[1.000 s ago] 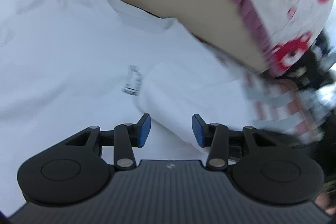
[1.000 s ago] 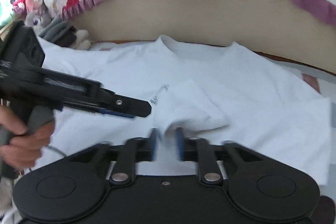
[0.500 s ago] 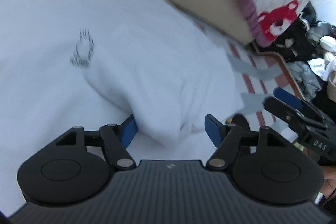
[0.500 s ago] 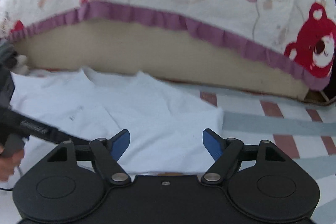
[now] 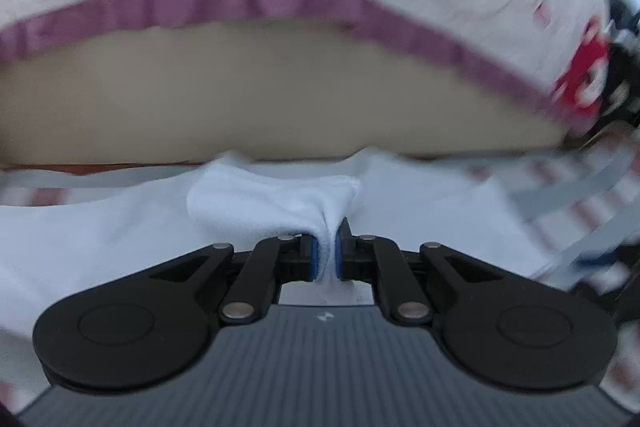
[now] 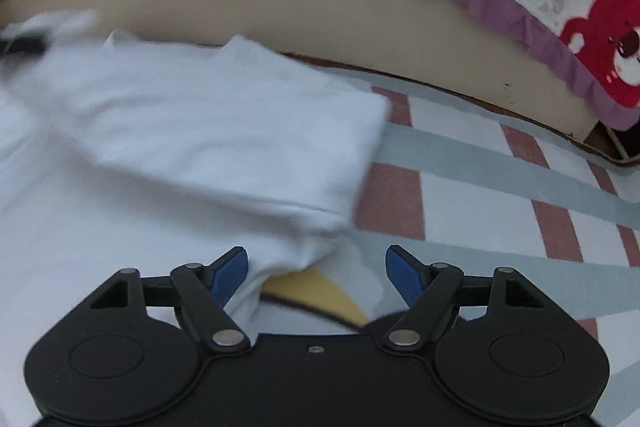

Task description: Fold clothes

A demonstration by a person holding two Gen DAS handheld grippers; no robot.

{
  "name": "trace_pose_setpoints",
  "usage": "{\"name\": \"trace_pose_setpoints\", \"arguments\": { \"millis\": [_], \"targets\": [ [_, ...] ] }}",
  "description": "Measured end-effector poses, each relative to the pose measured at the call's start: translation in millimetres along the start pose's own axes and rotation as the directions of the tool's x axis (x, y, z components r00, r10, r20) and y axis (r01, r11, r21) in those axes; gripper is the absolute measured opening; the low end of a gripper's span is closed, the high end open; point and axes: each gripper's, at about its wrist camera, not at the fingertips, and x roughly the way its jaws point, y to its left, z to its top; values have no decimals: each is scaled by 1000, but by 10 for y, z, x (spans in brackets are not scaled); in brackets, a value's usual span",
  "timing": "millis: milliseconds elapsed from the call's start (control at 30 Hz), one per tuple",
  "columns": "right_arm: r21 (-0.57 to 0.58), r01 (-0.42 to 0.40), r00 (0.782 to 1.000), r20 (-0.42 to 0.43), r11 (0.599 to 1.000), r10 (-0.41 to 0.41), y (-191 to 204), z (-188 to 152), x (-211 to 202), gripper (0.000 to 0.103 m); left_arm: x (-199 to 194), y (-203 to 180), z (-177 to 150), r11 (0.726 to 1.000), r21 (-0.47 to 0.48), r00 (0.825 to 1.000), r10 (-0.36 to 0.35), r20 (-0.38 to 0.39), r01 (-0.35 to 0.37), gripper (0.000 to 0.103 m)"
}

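- White T-shirt (image 5: 256, 203): your left gripper (image 5: 326, 255), open a moment ago, now pinches a bunched fold of it.
- Your right gripper (image 6: 316, 273) has released; its fingers stand wide over the sleeve edge (image 6: 320, 227).

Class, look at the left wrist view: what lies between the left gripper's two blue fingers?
A pinched fold of the white T-shirt, clamped in the left gripper.

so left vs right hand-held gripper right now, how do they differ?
The left hand-held gripper is shut, pinching a bunched fold of the white T-shirt; the right hand-held gripper stands wide open, gripping nothing. Cloth rises between the left pads; the shirt's sleeve edge only lies ahead of the right one. Both have blue pads and point toward the shirt.
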Motion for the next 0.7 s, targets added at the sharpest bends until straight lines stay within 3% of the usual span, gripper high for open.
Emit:
{"name": "trace_pose_setpoints", "arguments": {
  "millis": [100,167,200,267,333,400,533,600,700],
  "targets": [
    [55,-28,999,18,998,27,-77,0,95,70,-88,67,-48,996,60,998,65,-22,-64,7],
    [61,-76,997,20,995,74,-120,16,184,50,-177,133,-55,991,111,997,76,6,-76,7],
    [64,-91,996,20,994,90,-135,30,218,35,-170,144,-61,987,134,996,89,2,-88,7],
    [76,-92,996,26,993,90,-163,57,227,21,-127,187,-77,978,175,993,114,-12,-111,7],
    [93,-33,998,51,995,28,-194,81,145,22,-65,291,-119,981,173,995,93,-33,-86,8],
    [88,-5,998,56,996,0,-220,94,149,23,21,402,-171,992,111,995,65,-75,-57,8],
    [42,-9,999,34,999,8,-134,37,209,23,109,632,-266,996,-64,986,48,-157,-59,8],
    [-5,-5,1000,25,1000,5,-101,50,171,23,94,694,-255,996,-78,982,35,-185,-51,8],
    [21,-2,997,-71,1000,3,-166,76,237,39,141,777,-259,992,-110,972,37,-230,-64,13]
  ]
}}
